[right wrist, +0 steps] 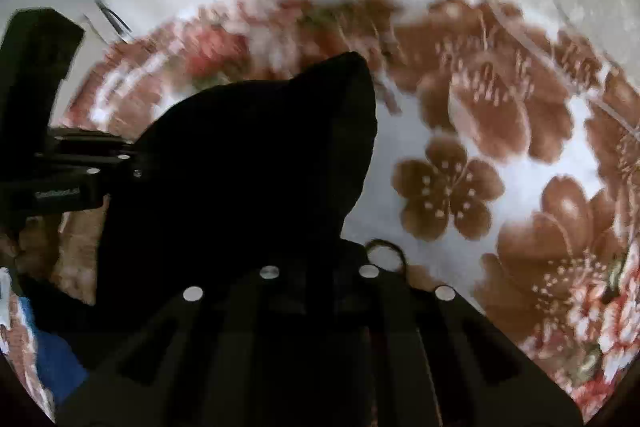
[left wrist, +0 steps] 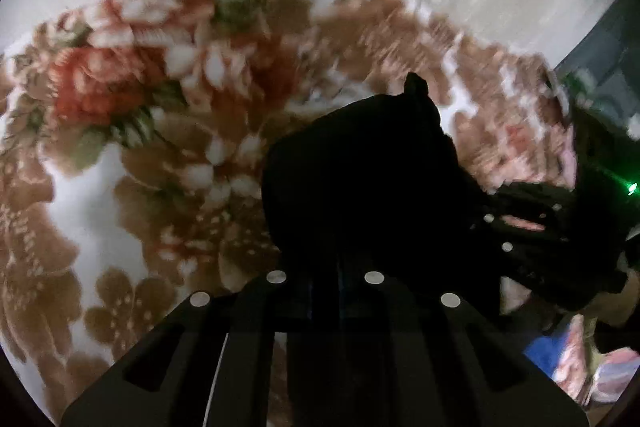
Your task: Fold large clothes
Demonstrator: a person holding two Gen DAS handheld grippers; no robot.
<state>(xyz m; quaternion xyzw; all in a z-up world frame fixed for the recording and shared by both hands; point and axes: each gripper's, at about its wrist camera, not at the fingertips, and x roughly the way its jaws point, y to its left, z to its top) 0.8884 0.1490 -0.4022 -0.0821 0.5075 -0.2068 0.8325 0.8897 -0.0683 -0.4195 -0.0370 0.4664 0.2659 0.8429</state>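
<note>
Black garment (left wrist: 360, 179): dark, featureless fabric, bunched and raised into a peak. It sits on a floral cloth of brown and red blossoms on white. In the right wrist view it occupies the near left.

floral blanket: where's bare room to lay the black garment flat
Open floral blanket lies right of the black garment, and more left of it in the left wrist view. Crowded between the left gripper and right gripper, where the garment bunches.
</note>
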